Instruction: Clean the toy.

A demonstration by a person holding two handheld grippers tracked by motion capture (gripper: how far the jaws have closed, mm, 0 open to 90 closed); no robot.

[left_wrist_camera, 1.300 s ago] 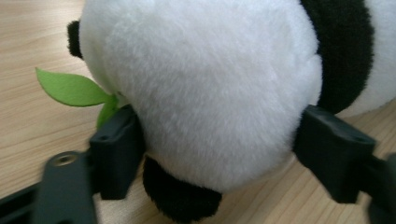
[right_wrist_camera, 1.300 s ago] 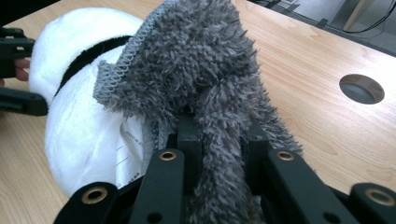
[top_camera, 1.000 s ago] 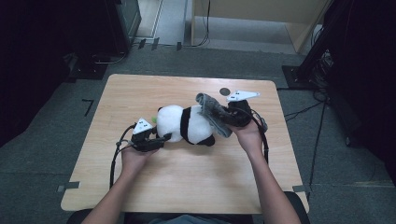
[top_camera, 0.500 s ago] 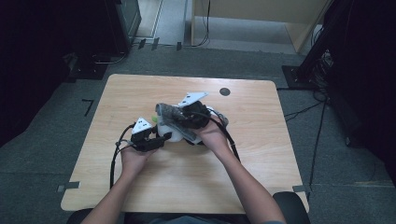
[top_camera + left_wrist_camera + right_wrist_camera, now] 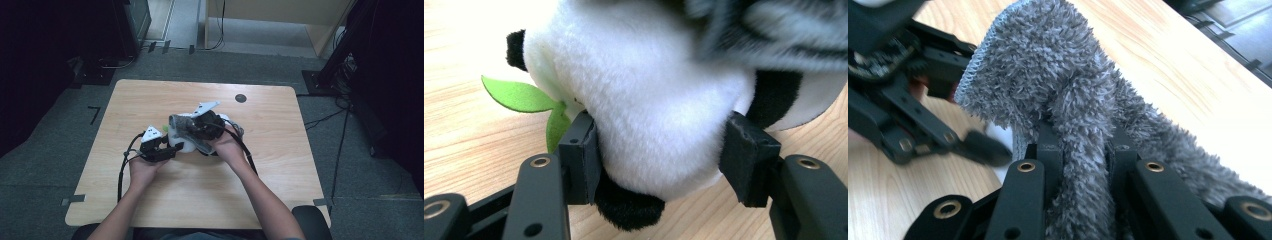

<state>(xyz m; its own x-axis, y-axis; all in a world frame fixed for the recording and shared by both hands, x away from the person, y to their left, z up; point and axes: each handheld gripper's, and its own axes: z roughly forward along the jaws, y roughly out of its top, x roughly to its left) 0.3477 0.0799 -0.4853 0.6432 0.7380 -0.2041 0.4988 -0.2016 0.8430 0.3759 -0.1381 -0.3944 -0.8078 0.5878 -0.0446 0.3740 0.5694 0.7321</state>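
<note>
High view: fixed overhead, person's side, facing forward and down across the whole surface [image 5: 280,165]. Left gripper view: very close, low, along its jaws at the plush panda [image 5: 654,115]. Right gripper view: equally close, along jaws. All share the wooden top.

one plush panda [image 5: 186,141], one grey cloth [image 5: 1068,95]

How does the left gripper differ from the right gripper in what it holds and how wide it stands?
The left gripper clamps the white panda; the right gripper pinches a grey cloth. The left gripper's jaws stand wide apart, the right gripper's almost together. Both are black and shut on something soft.
</note>
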